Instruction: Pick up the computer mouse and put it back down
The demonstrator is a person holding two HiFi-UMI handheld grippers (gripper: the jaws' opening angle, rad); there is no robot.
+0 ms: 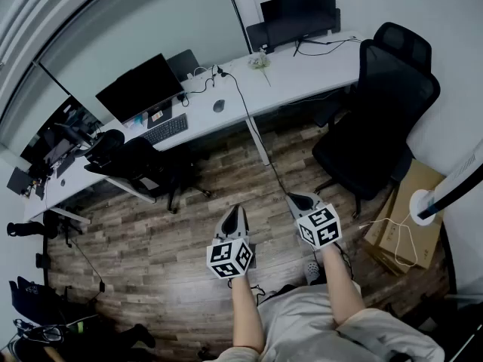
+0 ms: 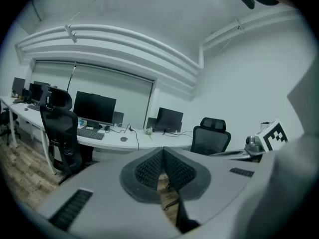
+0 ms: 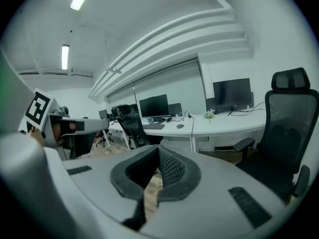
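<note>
- The left gripper (image 1: 235, 211) is held low in front of the person, over the wooden floor (image 1: 173, 232). Its jaws are pressed together with nothing between them.
- The right gripper (image 1: 299, 199) is just beside it, also closed tight and empty. Both point toward the desk, tipped slightly downward, and neither touches anything.
- The computer mouse (image 1: 219, 105) is small, dark and rounded. It lies flat on the white desk (image 1: 302, 74), well apart from both grippers, to the right of a black keyboard (image 1: 164, 129) and near a black cable (image 1: 245, 108) that runs across the desktop and down to the floor.
- A cardboard box (image 1: 411, 221) stands on the floor to the person's right.
- A black mesh office chair (image 1: 381, 111) stands between the person and the desk's right part. Another dark chair (image 1: 136, 164) is at the keyboard's place.
- The long desk runs along a pale wall, and a dark monitor (image 1: 139, 87) stands behind the keyboard.
- A second monitor (image 1: 298, 10) stands at the far right end, and its screen is off.
</note>
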